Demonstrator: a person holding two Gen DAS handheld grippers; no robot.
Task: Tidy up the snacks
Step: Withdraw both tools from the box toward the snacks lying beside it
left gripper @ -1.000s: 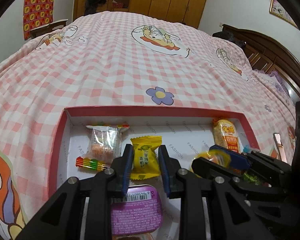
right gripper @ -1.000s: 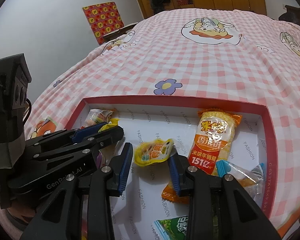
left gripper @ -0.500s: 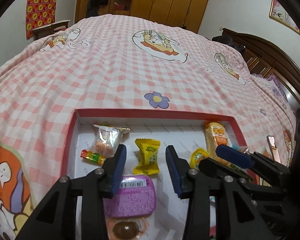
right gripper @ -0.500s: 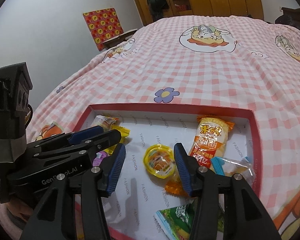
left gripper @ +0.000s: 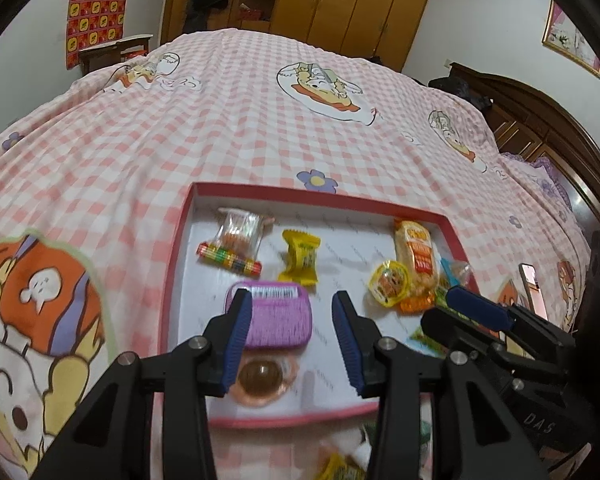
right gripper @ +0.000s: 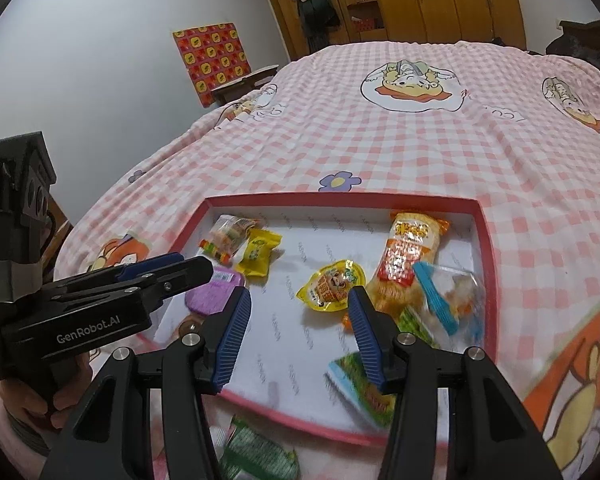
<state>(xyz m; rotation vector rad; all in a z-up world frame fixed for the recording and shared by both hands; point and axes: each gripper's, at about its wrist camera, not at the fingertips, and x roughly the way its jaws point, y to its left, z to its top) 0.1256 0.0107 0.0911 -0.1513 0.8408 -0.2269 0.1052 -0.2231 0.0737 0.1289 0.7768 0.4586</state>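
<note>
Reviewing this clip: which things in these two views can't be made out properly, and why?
- Left wrist view: jelly cup, partly behind the left gripper's finger; motion blur.
- Left wrist view: yellow packet outside the box, cut by the bottom edge.
- Right wrist view: green packet, hidden by the right gripper arms.
- Right wrist view: purple tin, partly behind the left gripper.

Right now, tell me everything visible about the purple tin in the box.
The purple tin is a flat rounded rectangle with a white barcode label along its far edge. It looks like metal or hard plastic; its print is too blurred to read. It lies flat on the white floor of the red-rimmed box, in the near left part. The open left gripper hovers over it, not gripping. A round amber jelly cup sits just nearer, apparently touching it.
</note>
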